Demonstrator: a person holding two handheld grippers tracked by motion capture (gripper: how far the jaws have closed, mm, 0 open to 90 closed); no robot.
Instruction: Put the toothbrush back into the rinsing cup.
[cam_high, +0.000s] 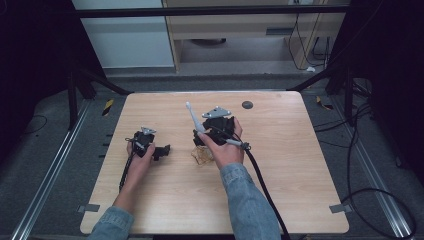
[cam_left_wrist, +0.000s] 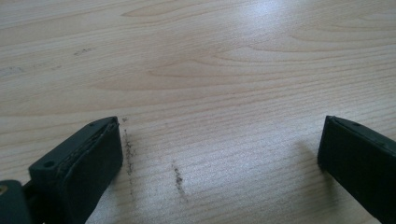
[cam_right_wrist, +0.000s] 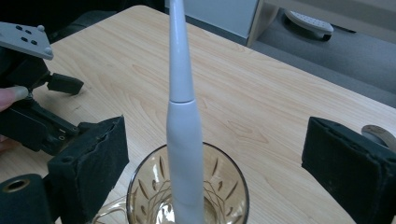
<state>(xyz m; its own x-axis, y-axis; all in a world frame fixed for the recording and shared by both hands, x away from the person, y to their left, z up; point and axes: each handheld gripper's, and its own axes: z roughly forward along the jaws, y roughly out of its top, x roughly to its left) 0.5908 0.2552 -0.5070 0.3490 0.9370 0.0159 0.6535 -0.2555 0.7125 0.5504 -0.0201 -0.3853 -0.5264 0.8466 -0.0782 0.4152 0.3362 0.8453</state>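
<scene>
between my right jaws, close under the camera, sits an amber cut-glass cup (cam_right_wrist: 187, 196) with a white toothbrush (cam_right_wrist: 183, 140) standing up out of it, its long stem leaning a little and rising past the top of the right gripper view. those jaws are spread wide, one black pad on each side of the cup, and neither pad touches cup or brush. from above, my right gripper (cam_high: 216, 131) hovers over the cup (cam_high: 202, 155) near the middle of the bench (cam_high: 280, 165), and the toothbrush (cam_high: 194, 119) slants up and away toward the far edge. my left gripper (cam_high: 145, 144) rests low on the bench, well apart to the left of the cup, its jaws also wide open with nothing between them but bare wood marked by a few dark scuffs (cam_left_wrist: 177, 175). a small dark disc (cam_high: 247, 105) lies near the far edge of the bench.
</scene>
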